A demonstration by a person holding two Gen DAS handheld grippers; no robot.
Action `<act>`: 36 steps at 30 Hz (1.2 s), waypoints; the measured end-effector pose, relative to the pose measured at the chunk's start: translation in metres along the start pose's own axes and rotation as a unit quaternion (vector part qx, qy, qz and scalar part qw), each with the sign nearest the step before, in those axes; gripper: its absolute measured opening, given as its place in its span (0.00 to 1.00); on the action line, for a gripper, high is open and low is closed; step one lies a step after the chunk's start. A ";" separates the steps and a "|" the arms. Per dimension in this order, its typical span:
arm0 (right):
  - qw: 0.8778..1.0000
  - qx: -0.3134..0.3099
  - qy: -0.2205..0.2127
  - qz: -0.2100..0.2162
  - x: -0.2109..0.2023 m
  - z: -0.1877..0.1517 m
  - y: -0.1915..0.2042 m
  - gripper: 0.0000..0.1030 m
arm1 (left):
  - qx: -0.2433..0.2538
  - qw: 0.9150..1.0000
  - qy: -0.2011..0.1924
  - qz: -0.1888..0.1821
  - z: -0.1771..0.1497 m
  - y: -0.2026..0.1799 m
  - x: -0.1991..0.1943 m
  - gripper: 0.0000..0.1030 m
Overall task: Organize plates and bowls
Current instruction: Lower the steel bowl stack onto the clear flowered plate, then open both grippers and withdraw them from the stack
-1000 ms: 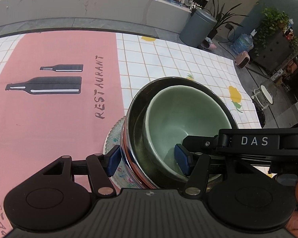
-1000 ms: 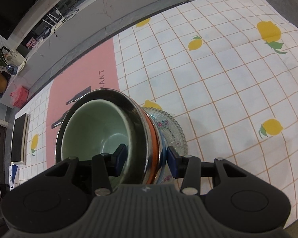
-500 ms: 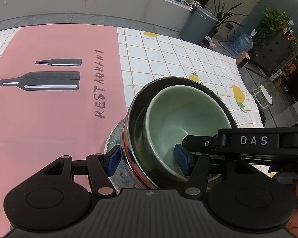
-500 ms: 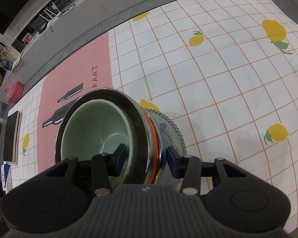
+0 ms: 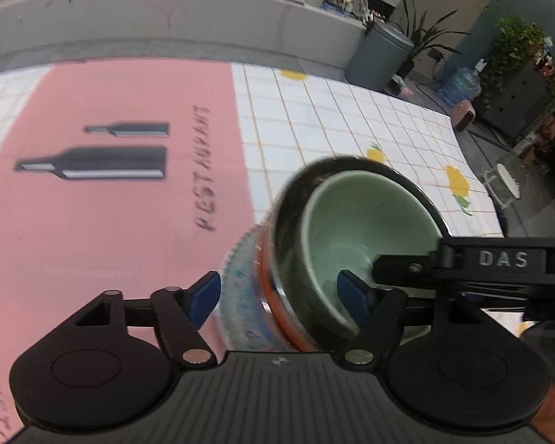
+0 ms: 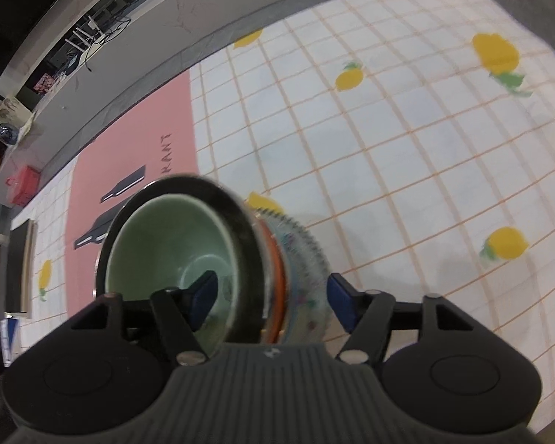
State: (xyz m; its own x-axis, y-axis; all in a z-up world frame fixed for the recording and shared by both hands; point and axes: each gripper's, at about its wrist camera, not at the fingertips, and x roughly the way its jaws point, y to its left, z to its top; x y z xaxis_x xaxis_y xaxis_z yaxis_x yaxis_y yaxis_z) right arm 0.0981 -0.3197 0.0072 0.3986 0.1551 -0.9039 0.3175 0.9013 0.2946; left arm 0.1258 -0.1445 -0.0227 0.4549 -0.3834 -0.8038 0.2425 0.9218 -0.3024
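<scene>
Both claws have just been opening around the stacked dishes: a half-second earlier each blue pad pressed the stack, and now every pad stands clear of it. The left claw (image 5: 279, 298) gapes wide, one pad outside the patterned plate (image 5: 240, 296), the other inside the green bowl (image 5: 366, 236). The right claw (image 6: 272, 301) straddles the opposite side of the stack, spread partway, one pad inside the green bowl (image 6: 166, 248) and one beyond the plate's scalloped rim (image 6: 310, 259); neither claw has hold of anything. The stack counts one green ceramic bowl nested in one dark steel bowl (image 5: 288, 207) with an orange band, set on one floral plate; it looks tilted and blurred. It sits on the bench's tablecloth (image 6: 407, 148), a white grid printed with lemons, just beside the pink "RESTAURANT" panel (image 5: 111, 222) with two bottle silhouettes. Behind the bench runs a grey counter (image 5: 166, 26); a round bin (image 5: 381, 55), potted plants and a water jug stand beyond it.
</scene>
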 end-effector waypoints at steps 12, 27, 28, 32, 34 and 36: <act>0.994 -0.034 -0.103 -0.018 -0.059 -0.018 -0.007 0.70 | 0.003 0.999 -0.044 -0.011 -0.006 0.017 -0.059 0.87; 0.975 -0.134 -0.171 -0.040 -0.091 -0.100 0.001 0.74 | 0.069 0.993 -0.093 0.023 -0.052 -0.008 -0.100 0.87; 0.973 -0.141 -0.178 -0.042 -0.093 -0.106 0.003 0.77 | 0.066 0.993 -0.092 0.024 -0.055 -0.007 -0.100 0.87; 0.964 -0.157 -0.207 -0.049 -0.096 -0.124 0.012 0.82 | 0.048 0.993 -0.100 0.040 -0.069 -0.002 -0.097 0.89; 0.962 -0.164 -0.212 -0.057 -0.094 -0.128 0.016 0.84 | 0.044 0.994 -0.090 0.052 -0.074 -0.002 -0.092 0.90; 0.962 -0.164 -0.211 -0.059 -0.092 -0.131 0.020 0.84 | 0.044 0.994 -0.079 0.058 -0.075 -0.005 -0.092 0.90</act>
State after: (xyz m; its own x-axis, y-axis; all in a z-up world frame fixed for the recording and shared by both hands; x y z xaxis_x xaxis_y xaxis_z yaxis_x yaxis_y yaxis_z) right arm -0.0453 -0.2633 0.0559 0.7122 -0.0729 -0.6982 0.1223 0.9923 0.0212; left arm 0.0183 -0.1091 0.0145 0.6121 -0.2851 -0.7376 0.2509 0.9546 -0.1608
